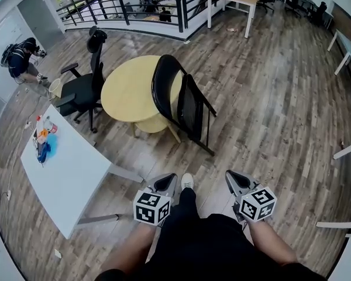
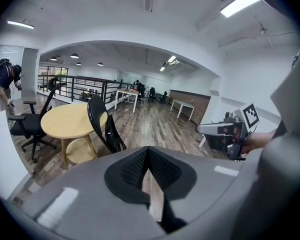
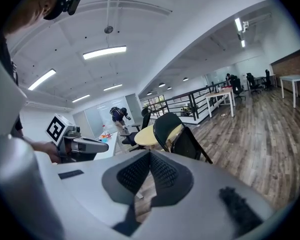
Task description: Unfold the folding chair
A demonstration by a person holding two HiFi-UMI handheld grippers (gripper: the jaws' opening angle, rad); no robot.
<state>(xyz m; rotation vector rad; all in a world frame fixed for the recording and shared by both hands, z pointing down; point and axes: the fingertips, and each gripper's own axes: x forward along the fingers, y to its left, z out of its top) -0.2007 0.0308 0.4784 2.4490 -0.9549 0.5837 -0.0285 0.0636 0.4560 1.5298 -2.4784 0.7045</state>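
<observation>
The folding chair stood still folded on the wooden floor, straight ahead of the person and well apart from both grippers, its long axis tilted so that the looped backrest leaned against the near edge of the round yellow desk and its feet sat on the floor on the right. The left gripper and the right gripper were both pressed closed with nothing between their jaws. Neither looked clearly nearer: the left lined up with the backrest, the right with the seat and legs.
</observation>
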